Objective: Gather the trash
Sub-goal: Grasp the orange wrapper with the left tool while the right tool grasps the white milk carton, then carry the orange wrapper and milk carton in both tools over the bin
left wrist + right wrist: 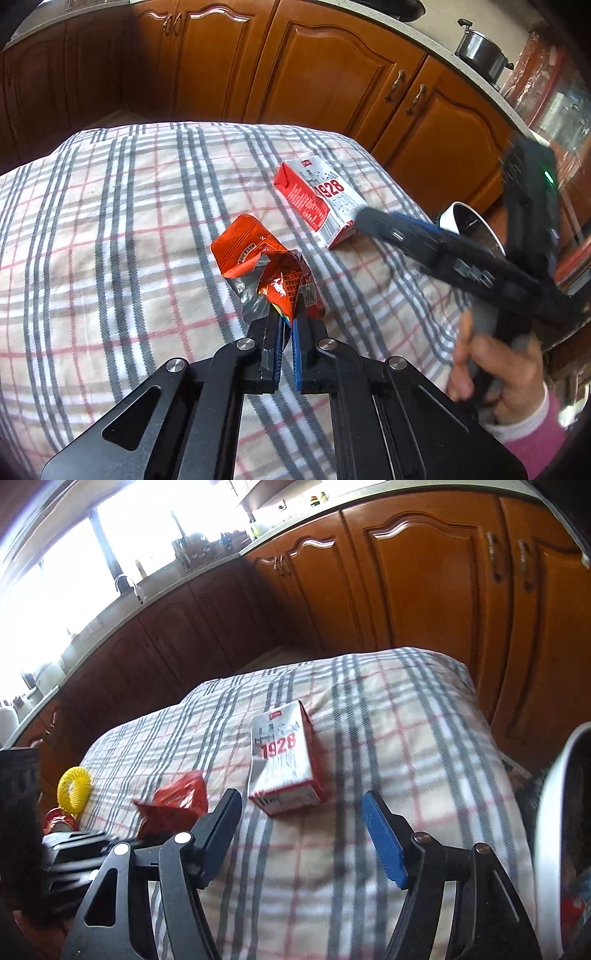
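1. Left wrist view: left gripper (287, 318) fingers pinched on the near edge of the orange-red snack wrapper (265, 266), near the middle of the plaid-covered table (110, 229).
2. Crumpled foil-lined wrapper: probably very light, soft and slick, likely to slide or tear; best taken at a folded edge, as here. Small print on it, too fine to read.
3. Right and farther off, flat on the cloth: red-and-white carton (319, 201), marked "1928" in red; other lettering unreadable.
4. Reaching in from the right, tips close by the carton's near end: right gripper (373, 218), blurred, held by a hand (495, 373) in a pink sleeve. Touching the carton or not: cannot tell from this view.
5. At the far right, past the table's edge: white-rimmed bin (469, 218), contents not visible.
6. Right wrist view: right gripper (301, 814) fingers spread wide, holding nothing, aimed at the carton (284, 764) just beyond the tips.
7. Carton: stiff-sided, likely light if emptied, crushable under a hard squeeze; safest hold across the two long sides.
8. Left of the carton: the wrapper (173, 805). Farther left, at the table's edge: yellow ring-shaped object (75, 784).
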Action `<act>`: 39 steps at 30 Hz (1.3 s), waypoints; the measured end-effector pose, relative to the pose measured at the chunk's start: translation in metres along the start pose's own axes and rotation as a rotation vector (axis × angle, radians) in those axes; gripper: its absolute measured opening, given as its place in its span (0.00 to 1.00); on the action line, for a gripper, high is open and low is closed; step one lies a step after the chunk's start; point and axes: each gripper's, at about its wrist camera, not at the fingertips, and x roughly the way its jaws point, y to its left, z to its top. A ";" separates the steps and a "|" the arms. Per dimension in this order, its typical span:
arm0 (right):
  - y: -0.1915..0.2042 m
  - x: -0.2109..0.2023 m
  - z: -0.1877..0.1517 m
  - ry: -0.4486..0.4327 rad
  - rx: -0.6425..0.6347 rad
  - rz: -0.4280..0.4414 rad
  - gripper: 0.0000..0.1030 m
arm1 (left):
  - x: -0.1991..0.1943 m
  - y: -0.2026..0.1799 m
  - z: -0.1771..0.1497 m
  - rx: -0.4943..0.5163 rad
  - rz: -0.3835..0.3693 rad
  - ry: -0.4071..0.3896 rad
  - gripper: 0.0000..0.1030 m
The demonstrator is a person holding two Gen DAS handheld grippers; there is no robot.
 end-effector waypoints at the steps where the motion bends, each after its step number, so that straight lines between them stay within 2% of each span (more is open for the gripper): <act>1: 0.002 0.006 0.004 0.007 -0.010 0.000 0.67 | 0.001 0.001 0.000 0.001 0.004 0.003 0.03; 6: 0.012 0.035 0.016 0.057 -0.051 -0.009 0.66 | 0.003 0.000 -0.003 0.007 0.018 0.012 0.03; 7: 0.012 0.039 0.017 0.067 -0.055 -0.007 0.54 | 0.003 -0.001 -0.003 0.008 0.020 0.013 0.03; 8: 0.012 0.043 0.017 0.083 -0.058 -0.004 0.49 | 0.004 -0.002 -0.002 0.001 0.009 0.017 0.03; 10: 0.011 0.043 0.015 0.084 -0.049 -0.006 0.48 | 0.002 -0.005 -0.002 0.005 0.009 0.013 0.03; 12: 0.009 0.031 0.010 0.061 -0.051 -0.028 0.48 | 0.000 -0.010 -0.003 0.013 0.005 0.007 0.03; 15: 0.002 0.008 0.003 0.025 -0.022 -0.016 0.48 | -0.002 -0.020 -0.003 0.033 -0.013 0.004 0.03; 28: -0.038 -0.115 -0.051 -0.115 0.115 -0.048 0.48 | -0.013 -0.085 -0.022 0.135 -0.106 0.008 0.03; 39: -0.056 -0.161 -0.092 -0.165 0.191 -0.081 0.48 | -0.023 -0.130 -0.044 0.212 -0.154 0.028 0.03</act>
